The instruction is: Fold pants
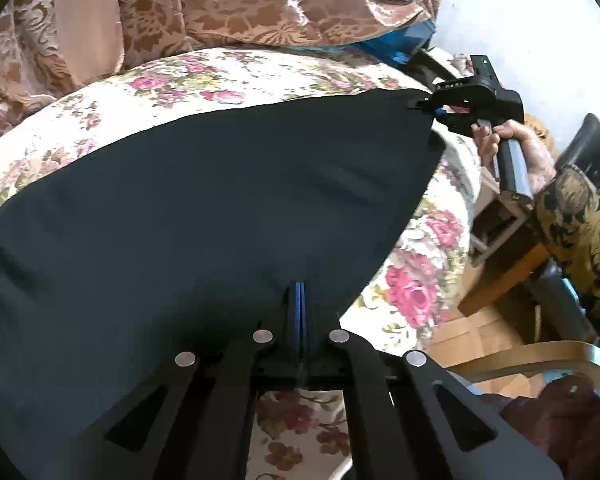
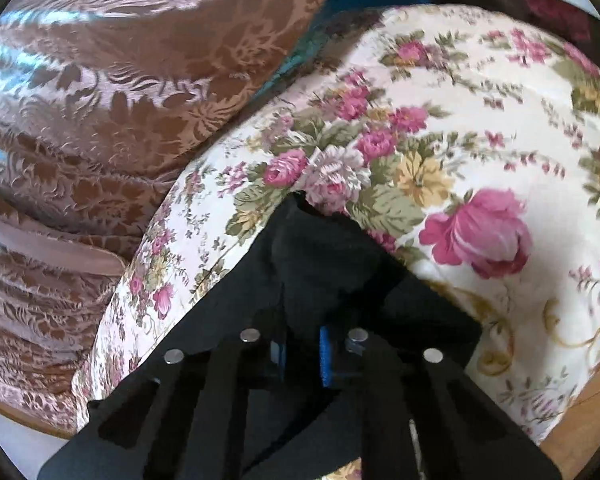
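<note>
Two corners of the black pants are clamped, one by the left gripper and one by the right gripper, so the cloth hangs taut over the floral cushion. Judged step: carrying a fold across; next, lay both held corners down evenly beside the brown damask cushion before releasing

The black pants are stretched wide over the floral cover, filling most of the surface. Behind it the brown patterned cushions rise like a wall, touching the cover's far edge. Bare floral strips are open along the back and right side. Off the right edge wooden furniture crowds in, possibly a chair. The right gripper occupies the far corner.
</note>
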Demonstrator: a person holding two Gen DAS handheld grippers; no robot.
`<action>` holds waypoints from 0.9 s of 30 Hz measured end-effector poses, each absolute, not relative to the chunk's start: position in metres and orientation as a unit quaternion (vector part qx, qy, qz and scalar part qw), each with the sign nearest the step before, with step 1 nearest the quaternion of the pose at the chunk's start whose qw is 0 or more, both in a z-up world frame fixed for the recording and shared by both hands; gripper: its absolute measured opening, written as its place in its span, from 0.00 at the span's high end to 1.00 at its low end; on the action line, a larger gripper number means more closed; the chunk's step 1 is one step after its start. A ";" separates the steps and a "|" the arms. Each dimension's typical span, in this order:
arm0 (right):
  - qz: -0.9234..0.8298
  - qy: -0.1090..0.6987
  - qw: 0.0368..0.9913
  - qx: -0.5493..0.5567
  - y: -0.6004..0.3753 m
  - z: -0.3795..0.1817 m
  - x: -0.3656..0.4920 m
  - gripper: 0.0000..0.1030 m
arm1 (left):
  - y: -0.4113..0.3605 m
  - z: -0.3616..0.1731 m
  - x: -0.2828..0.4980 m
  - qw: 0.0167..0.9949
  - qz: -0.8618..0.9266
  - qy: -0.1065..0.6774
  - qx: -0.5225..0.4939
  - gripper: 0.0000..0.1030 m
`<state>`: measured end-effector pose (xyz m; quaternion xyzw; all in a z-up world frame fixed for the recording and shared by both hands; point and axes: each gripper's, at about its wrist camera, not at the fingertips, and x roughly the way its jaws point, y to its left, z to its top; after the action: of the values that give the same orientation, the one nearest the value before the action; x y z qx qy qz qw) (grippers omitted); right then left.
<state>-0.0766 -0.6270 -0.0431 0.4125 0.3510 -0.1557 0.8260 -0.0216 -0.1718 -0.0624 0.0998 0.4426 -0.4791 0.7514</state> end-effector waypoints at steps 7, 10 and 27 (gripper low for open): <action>-0.149 0.339 0.831 0.414 -0.628 -0.028 -0.106 0.92 | -0.158 -0.048 -0.018 0.734 -0.514 0.442 0.046 1.00; -0.163 0.354 0.817 0.426 -0.634 -0.044 -0.113 0.92 | -0.158 -0.054 -0.020 0.722 -0.519 0.456 0.037 1.00; -0.190 0.334 0.803 0.456 -0.644 -0.054 -0.136 0.67 | -0.096 -0.052 0.003 0.757 -0.442 0.476 -0.076 1.00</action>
<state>-0.1363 -0.6443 -0.0541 0.4562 0.3338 -0.1904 0.8026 0.0028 -0.0958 -0.0518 -0.0758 0.4758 -0.4416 0.7569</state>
